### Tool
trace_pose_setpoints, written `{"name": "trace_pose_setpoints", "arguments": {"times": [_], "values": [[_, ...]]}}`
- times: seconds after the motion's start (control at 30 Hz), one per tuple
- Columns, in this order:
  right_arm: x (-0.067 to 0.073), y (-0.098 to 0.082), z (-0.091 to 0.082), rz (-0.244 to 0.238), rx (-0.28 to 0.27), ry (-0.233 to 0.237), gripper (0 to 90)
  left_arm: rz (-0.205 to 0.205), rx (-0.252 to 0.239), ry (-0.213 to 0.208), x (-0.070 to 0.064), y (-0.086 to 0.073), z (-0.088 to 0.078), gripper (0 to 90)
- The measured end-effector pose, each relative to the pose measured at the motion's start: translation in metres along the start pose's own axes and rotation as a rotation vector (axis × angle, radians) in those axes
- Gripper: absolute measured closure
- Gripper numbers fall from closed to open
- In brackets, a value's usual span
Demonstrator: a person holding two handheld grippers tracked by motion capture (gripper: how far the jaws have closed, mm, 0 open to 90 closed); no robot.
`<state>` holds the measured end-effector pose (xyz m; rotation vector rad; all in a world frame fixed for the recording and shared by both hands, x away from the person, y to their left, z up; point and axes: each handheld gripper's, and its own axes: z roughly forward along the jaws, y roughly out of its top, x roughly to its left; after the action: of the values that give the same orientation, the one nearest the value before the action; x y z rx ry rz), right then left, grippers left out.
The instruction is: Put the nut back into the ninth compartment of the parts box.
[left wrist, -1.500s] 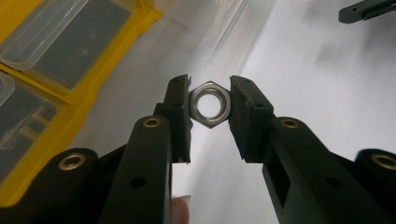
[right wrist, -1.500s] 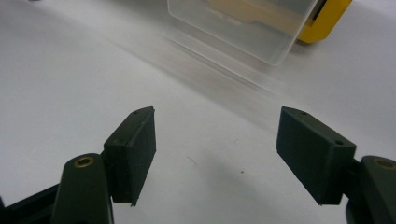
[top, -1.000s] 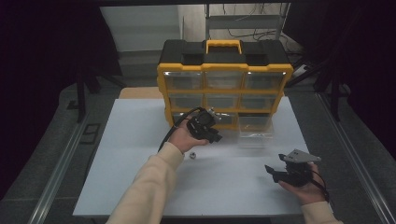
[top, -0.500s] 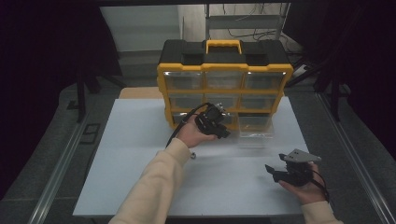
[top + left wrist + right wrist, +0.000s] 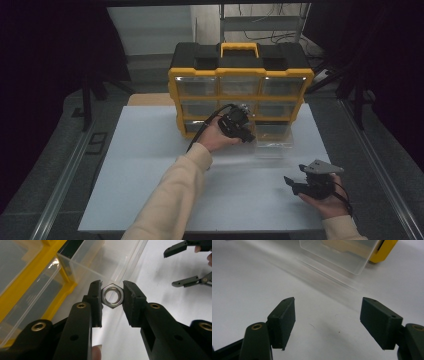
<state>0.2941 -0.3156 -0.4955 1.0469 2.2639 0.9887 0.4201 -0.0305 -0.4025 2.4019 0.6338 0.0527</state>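
Looking down from the high view, the left gripper (image 5: 239, 125) is held out over the white counter (image 5: 150, 190), directly in front of the bottom row of the yellow organizer case (image 5: 240, 95). A clear drawer (image 5: 272, 145) stands pulled out of that row, resting on the counter just to the right of the left gripper. The right gripper (image 5: 300, 184) sits well apart, near the counter's front right edge, held low in the person's hand. The nut is too small to make out from this height.

From the left gripper view, a steel hex nut (image 5: 113, 295) sits squarely between the two black pads (image 5: 96, 302), which press on opposite flats; the left gripper (image 5: 112, 296) is closed on it. The nut is held clear of the counter, with the clear drawer (image 5: 82, 267) just beyond and to the left of it, and the yellow case (image 5: 15, 302) frame farther left. The right gripper (image 5: 185, 265) appears at the upper right with jaws spread.

From the right gripper view, the right gripper (image 5: 327, 322) stands wide apart with nothing between its pads, only bare white counter (image 5: 249, 277) below. The clear drawer (image 5: 339, 252) and a corner of the yellow case (image 5: 384, 250) lie ahead of it.
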Motion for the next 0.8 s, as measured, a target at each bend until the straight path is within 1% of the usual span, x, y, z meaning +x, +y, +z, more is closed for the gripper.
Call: {"name": "trace_pose_setpoints", "arguments": {"times": [0.07,0.47,0.53,0.57,0.63,0.8], "values": [[0.000,0.000,0.000,0.000,0.000,0.000,29.4,-0.009,-0.002,0.001,0.001,0.002,0.003,69.9],[0.000,0.000,0.000,-0.001,0.001,0.000,29.4,-0.010,-0.003,0.001,0.002,0.020,0.016,69.9],[-0.001,0.000,0.000,-0.003,0.001,0.000,29.4,-0.007,-0.007,-0.007,0.001,0.025,0.019,69.9],[-0.001,0.000,0.000,-0.003,0.001,0.000,29.4,-0.007,-0.007,-0.007,0.001,0.025,0.019,69.9],[-0.001,0.000,0.000,-0.003,0.001,0.001,29.4,-0.010,-0.005,-0.009,-0.001,0.028,0.026,69.8],[-0.001,0.000,0.000,-0.003,0.000,0.002,29.4,-0.007,0.004,-0.009,-0.002,0.032,0.034,69.7]]}}
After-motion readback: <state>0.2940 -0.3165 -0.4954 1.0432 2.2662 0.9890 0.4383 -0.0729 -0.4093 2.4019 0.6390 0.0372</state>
